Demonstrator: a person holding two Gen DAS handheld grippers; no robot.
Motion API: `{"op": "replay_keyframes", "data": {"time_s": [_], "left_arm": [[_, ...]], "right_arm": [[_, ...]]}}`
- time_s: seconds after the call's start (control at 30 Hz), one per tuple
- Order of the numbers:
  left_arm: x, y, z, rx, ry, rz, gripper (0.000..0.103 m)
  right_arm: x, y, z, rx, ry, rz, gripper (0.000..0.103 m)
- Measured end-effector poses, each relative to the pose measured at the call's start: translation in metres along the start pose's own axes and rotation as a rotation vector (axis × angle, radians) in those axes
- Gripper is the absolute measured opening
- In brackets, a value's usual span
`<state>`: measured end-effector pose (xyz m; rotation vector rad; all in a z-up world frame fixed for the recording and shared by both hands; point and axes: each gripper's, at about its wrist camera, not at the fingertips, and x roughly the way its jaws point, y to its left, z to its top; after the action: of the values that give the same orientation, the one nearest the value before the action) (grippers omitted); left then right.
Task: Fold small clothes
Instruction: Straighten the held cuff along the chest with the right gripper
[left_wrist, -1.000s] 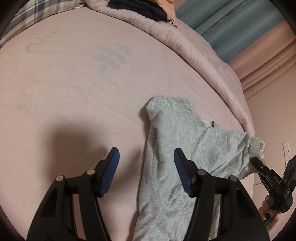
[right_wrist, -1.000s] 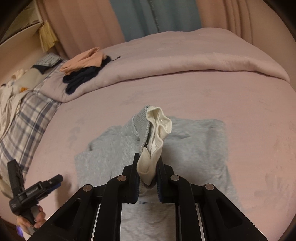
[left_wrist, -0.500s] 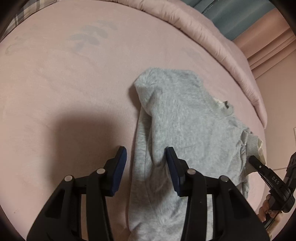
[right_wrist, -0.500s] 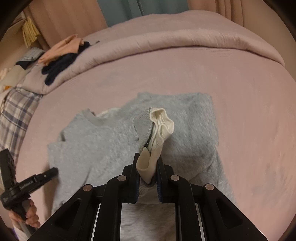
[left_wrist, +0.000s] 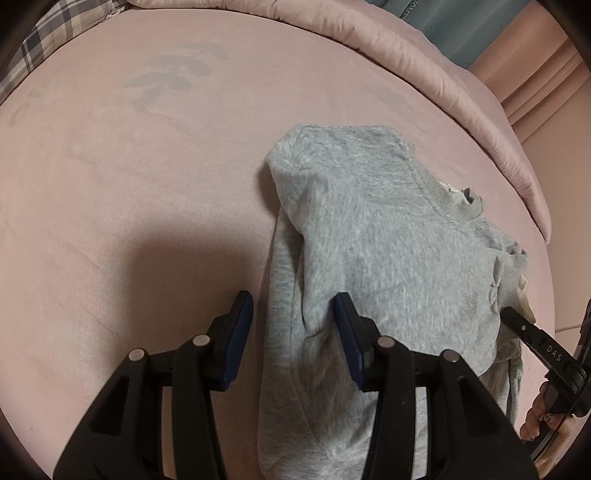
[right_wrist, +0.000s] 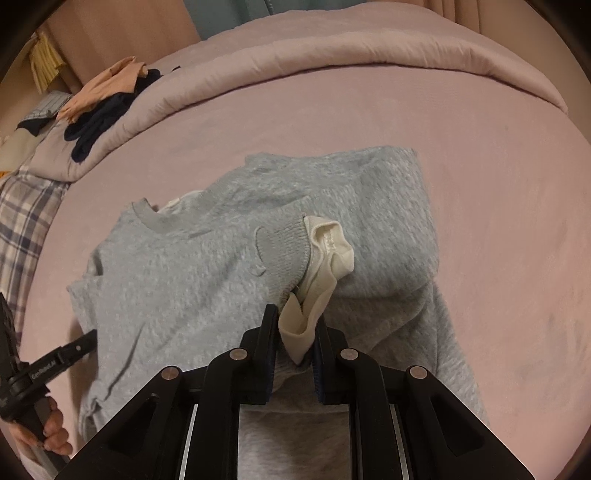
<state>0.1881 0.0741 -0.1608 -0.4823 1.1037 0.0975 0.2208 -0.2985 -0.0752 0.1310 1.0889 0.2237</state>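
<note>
We are pulling the cuff across the soft grey sweatshirt (right_wrist: 207, 280) in our clamped right gripper (right_wrist: 293, 341), and the sleeve is now folding over the body while our left gripper (left_wrist: 293, 334) is closing around its edge, fingers still apart.

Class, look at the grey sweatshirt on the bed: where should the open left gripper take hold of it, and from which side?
Grip the raised lengthwise fold along the grey sweatshirt edge nearest the left gripper, coming from above with one finger either side. That ridge stands proud of the bed, so the open jaws already straddle it. The right gripper holds the cuff.
</note>
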Motion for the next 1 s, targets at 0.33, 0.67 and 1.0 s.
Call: {"op": "replay_keyframes", "data": {"time_s": [0.33, 0.67, 1.0], "left_arm": [[0.001, -0.003, -0.002, -0.006, -0.008, 0.015, 0.047], [0.002, -0.003, -0.002, -0.011, -0.010, 0.017, 0.047], [0.003, -0.003, -0.002, -0.014, -0.008, 0.020, 0.047]], "right_arm": [[0.008, -0.012, 0.000, 0.024, 0.012, 0.020, 0.016], [0.009, -0.016, 0.000, 0.037, 0.008, 0.033, 0.017], [-0.005, -0.020, 0.002, 0.022, 0.000, 0.004, 0.024]]}}
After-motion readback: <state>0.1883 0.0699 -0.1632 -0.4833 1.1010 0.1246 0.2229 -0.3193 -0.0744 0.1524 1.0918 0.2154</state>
